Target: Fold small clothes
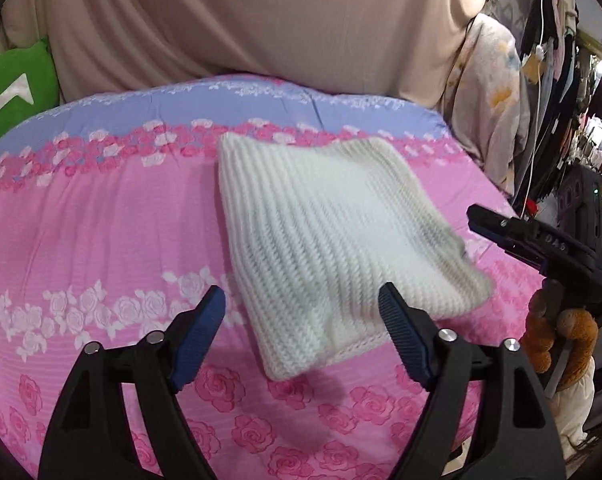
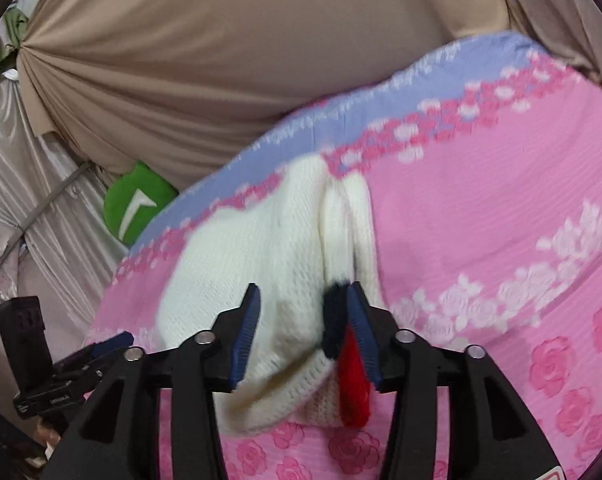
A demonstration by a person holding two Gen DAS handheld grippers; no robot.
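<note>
A white ribbed knit garment [image 1: 329,236] lies folded into a thick, roughly square packet on a pink bedsheet [image 1: 101,220] printed with roses. From the right wrist view the packet's open side faces the camera, showing stacked layers with a dark navy trim and a red patch [image 2: 353,380] tucked inside.

The main risk from here, as a judgement: the fold looks loose, and that near edge sits partly between the fingers of the right gripper [image 2: 305,320]. If the right gripper pulls away while a pad drags on the knit, the coarse ribbing could catch and the layers could spring open or slide askew. The right view is blurred, which suggests motion, so a snag would be easy to cause.

The right gripper's jaws stand apart with the garment's near edge between them. The right-hand pad appears to sit against the navy trim, while the left-hand pad shows a gap from the cloth, so nothing looks pinched.

The left gripper [image 1: 303,316] is spread wide and holds nothing. The garment's near corner lies just ahead of and between its fingertips, not touching either pad, with the packet stretching away beyond them.

Further out, a green cushion [image 1: 17,92] sits past the bed's far left edge, beige drapery [image 1: 261,20] hangs behind, and hanging clothes [image 1: 553,80] crowd the right.
</note>
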